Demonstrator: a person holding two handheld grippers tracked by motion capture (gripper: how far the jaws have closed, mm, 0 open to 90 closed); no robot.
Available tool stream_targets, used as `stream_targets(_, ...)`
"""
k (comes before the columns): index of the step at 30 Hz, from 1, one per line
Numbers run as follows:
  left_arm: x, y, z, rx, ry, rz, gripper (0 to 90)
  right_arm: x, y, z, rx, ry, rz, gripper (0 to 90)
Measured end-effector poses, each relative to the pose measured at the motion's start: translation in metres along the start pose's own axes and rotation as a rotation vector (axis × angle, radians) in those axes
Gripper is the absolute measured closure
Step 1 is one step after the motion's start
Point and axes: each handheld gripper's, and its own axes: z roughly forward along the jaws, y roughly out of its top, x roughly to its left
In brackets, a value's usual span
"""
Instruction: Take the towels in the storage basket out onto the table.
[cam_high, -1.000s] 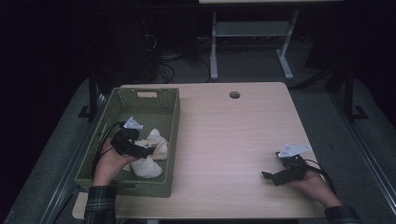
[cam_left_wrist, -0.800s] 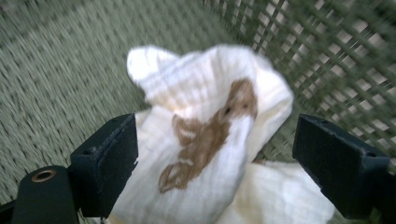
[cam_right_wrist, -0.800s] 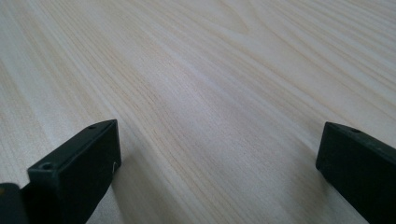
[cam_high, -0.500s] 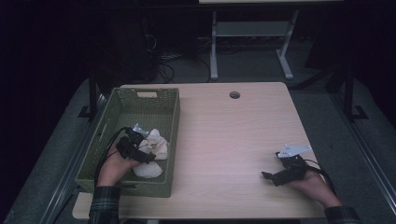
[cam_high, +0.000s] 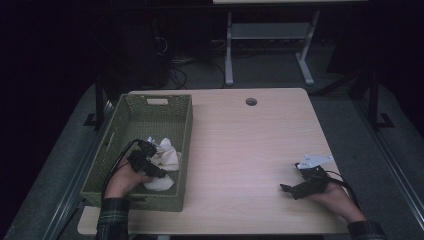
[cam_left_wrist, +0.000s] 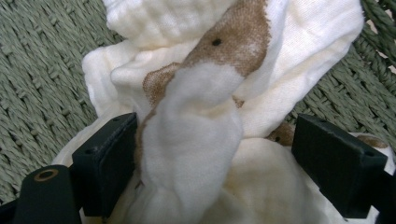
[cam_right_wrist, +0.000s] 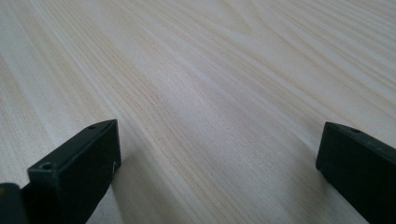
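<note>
Dark room; pale wood table (cam_high: 240, 150) under the camera. Green woven basket (cam_high: 131, 125) sits on the table's left part. White cloth (cam_high: 167, 156) with brown patches lies bunched in the basket, directly ahead of and between the jaws of the left gripper (cam_high: 150, 160); jaws apart, a raised fold of cloth standing between them, not clamped. Right gripper (cam_high: 295, 187) rests low over bare table, well apart from the basket, jaws wide apart.

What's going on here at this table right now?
A person holds a gripper in each hand. The left gripper is down in the green woven basket, its jaws open around a fold of white cloth with brown patches. The right gripper rests on the wooden table, jaws open, holding nothing.
</note>
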Motion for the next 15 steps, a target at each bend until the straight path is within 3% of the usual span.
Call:
stream_targets(3,-0.002,0.000,0.001,0.008,0.007,0.009,15.2,0.000,0.000,0.000,-0.001,0.000,0.000,0.0)
stream_targets(6,-0.001,0.000,-0.001,0.018,0.024,0.016,21.5,0.000,0.000,0.000,-0.002,0.000,0.000,0.0)
stream_targets(10,-0.002,0.000,-0.005,0.016,0.030,0.008,34.2,0.000,0.000,0.000,0.000,0.000,0.000,0.0)
stream_targets(12,-0.001,-0.001,-0.008,0.019,0.049,-0.002,50.8,0.000,0.000,0.000,0.000,0.000,0.000,0.0)
stream_targets(15,0.000,0.000,-0.011,0.025,0.041,-0.024,61.1,0.000,0.000,0.000,0.000,0.000,0.000,0.0)
